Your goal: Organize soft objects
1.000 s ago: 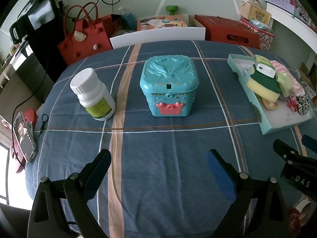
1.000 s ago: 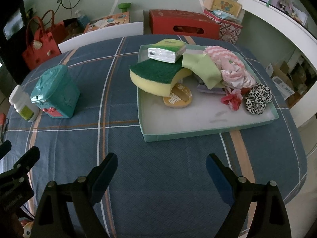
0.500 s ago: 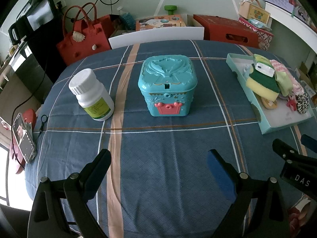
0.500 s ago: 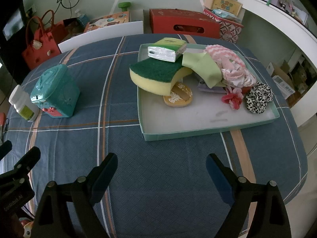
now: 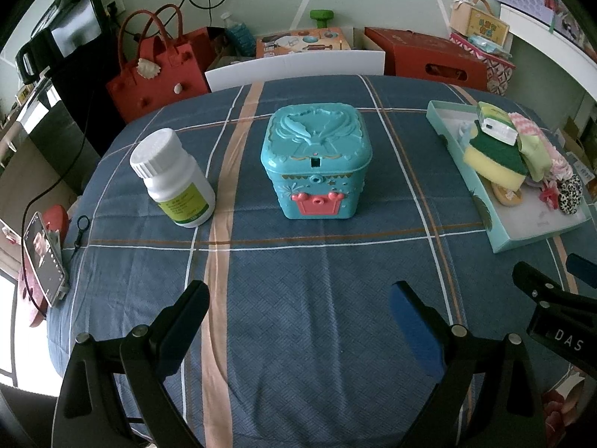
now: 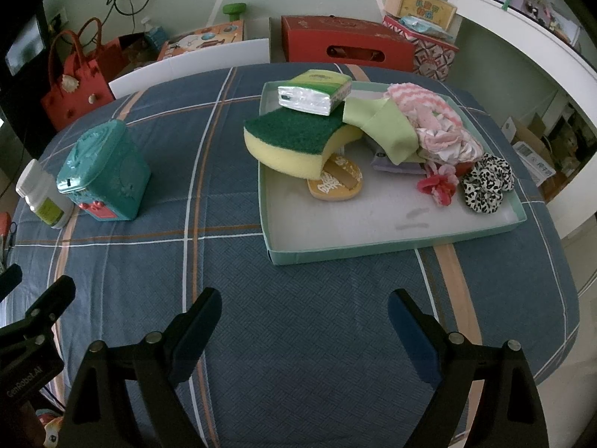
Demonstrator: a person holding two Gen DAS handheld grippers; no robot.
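Observation:
A pale green tray (image 6: pixel 373 250) on the blue plaid tablecloth holds soft things: a yellow-and-green sponge (image 6: pixel 298 140), a tissue pack (image 6: pixel 313 91), a green cloth (image 6: pixel 380 128), pink fabric (image 6: pixel 436 119), a leopard scrunchie (image 6: pixel 487 183), a pink flower clip (image 6: pixel 438 183) and an orange insole-shaped pad (image 6: pixel 335 181). My right gripper (image 6: pixel 304 315) hovers open over the cloth in front of the tray, holding nothing. My left gripper (image 5: pixel 298 310) is open too, in front of a teal toy box (image 5: pixel 317 158) and a white pill bottle (image 5: pixel 171 183). The tray (image 5: pixel 522 239) lies to its right.
A phone (image 5: pixel 43 257) lies at the table's left edge. Behind the table stand a white chair back (image 5: pixel 294 69), a red handbag (image 5: pixel 156 67), a red box (image 6: pixel 347 44) and cartons. A white shelf (image 6: pixel 530 44) runs along the right.
Both views have shifted only slightly. The left gripper drifted a little so the teal box and tray sit slightly more to the left. Both grippers stay open.

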